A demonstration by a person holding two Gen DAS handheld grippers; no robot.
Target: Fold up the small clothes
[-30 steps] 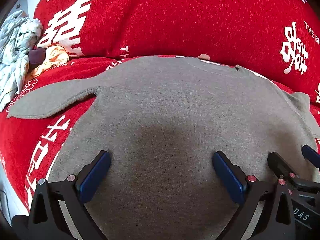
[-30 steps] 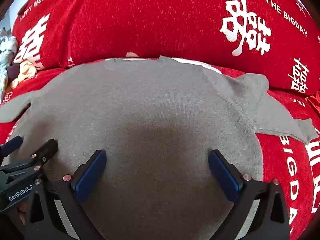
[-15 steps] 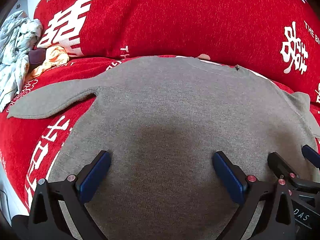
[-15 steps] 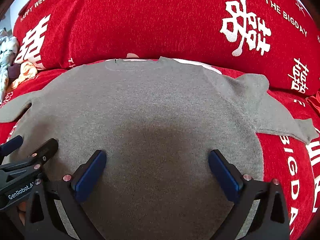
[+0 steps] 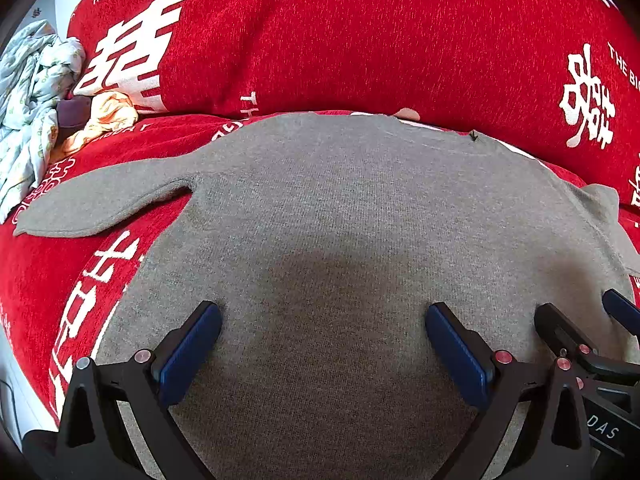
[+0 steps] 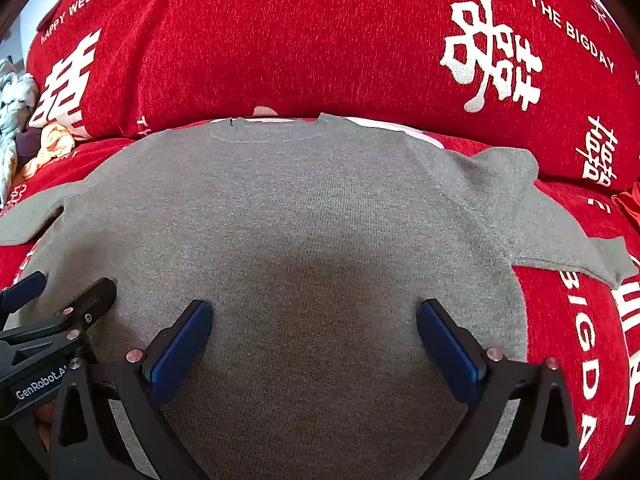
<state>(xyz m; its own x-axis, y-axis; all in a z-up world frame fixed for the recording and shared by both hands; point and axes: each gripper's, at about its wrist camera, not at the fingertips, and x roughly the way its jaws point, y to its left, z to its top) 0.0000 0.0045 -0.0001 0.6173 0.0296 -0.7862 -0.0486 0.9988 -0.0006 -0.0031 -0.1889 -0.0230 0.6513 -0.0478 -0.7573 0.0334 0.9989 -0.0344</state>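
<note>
- Here the grey sweater [image 6: 320, 216] lies flat, face up, on the red sofa cover [image 5: 48, 280], neckline toward the backrest, both sleeves spread outward, apparently laid out ready for a first fold.
- The left gripper [image 5: 322, 344] and right gripper [image 6: 314, 340] hover side by side over the hem, fingers wide apart, holding nothing.
- Behind stands a red cushion [image 6: 320, 40] with white wedding lettering; crumpled clothes [image 5: 36, 92] are piled at far left.
</note>
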